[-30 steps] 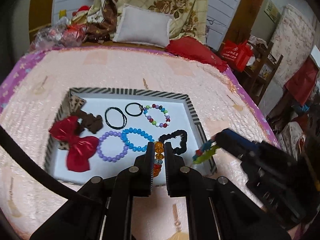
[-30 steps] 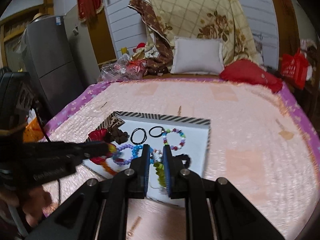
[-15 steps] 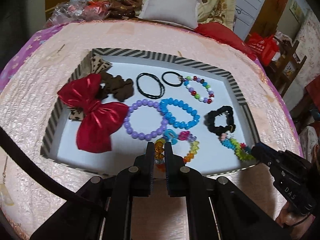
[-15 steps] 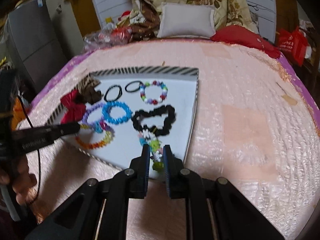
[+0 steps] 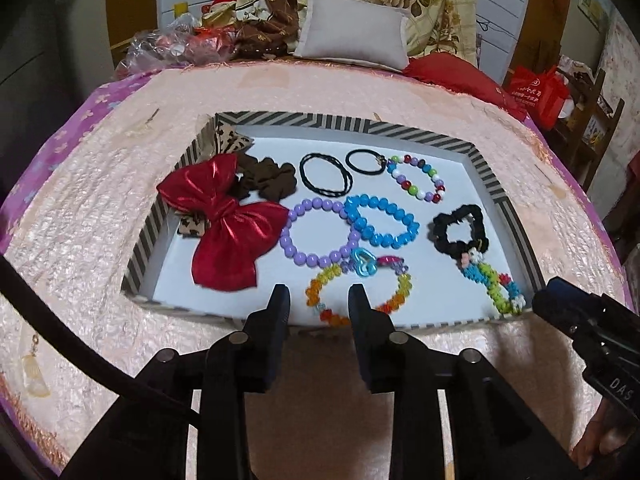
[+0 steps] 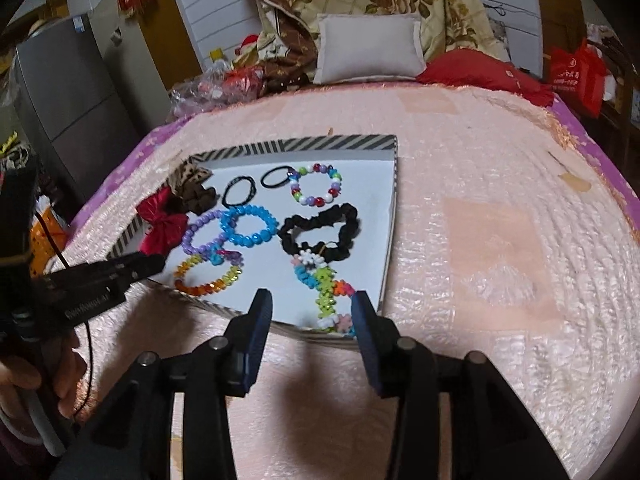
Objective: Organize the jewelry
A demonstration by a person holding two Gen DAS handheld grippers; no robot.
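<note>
While both tools hang over the near rim of the striped tray (image 5: 496, 196), neither has anything between its fingers. Left gripper (image 5: 319, 294): jaws opening, apart, pads clear of the rainbow bead bracelet (image 5: 358, 290), which lies flat on the white tray floor just beyond the tips. Right gripper (image 6: 312, 300): jaws likewise opening, apart, with the flower-bead bracelet (image 6: 326, 292) lying on the tray floor in the gap ahead of them, untouched by either pad.

Tray contents, all resting inside the rim:
- red bow (image 5: 228, 224) at the left, overlapping a leopard-print piece (partly hidden)
- brown scrunchie (image 5: 268, 182) just behind the bow
- two black hair ties (image 5: 326, 178) side by side toward the far wall
- mixed-colour bead bracelet (image 5: 418, 178) near the far right corner
- purple bead bracelet (image 5: 320, 232) and blue bead bracelet (image 5: 382, 222) touching each other at centre
- black scrunchie (image 5: 460, 230) at the right, touching the upper end of the flower-bead bracelet

Tray sits on a pink quilted bedspread (image 6: 500, 220). A grey cushion (image 5: 356, 36) lies at the far end of the bed, well apart from the tray. A hand (image 6: 60, 380) grips the left tool's handle in the right wrist view
</note>
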